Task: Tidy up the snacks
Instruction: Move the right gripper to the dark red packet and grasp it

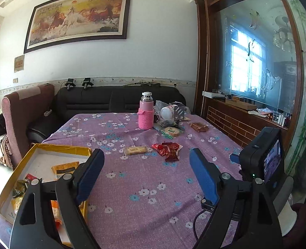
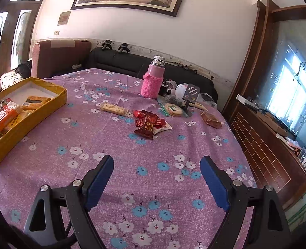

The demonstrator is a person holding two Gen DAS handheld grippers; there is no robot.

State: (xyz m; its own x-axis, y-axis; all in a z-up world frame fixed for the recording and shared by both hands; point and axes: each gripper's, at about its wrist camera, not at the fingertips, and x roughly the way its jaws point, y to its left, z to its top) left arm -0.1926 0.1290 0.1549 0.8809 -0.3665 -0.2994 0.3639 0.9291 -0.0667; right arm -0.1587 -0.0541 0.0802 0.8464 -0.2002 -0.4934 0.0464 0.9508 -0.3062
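Little could be read. The framed horse painting (image 1: 76, 18) carried brush-written Chinese characters along its upper edge — too distorted to make out. The dark red snack packet (image 2: 145, 127) on the tablecloth bore gold Chinese characters down its front, also too small to read with any certainty. The round cracker pack (image 2: 173, 109) had a green label with white marks, and the small plaque (image 1: 19, 63) on the wall showed lettering — both stayed illegible.
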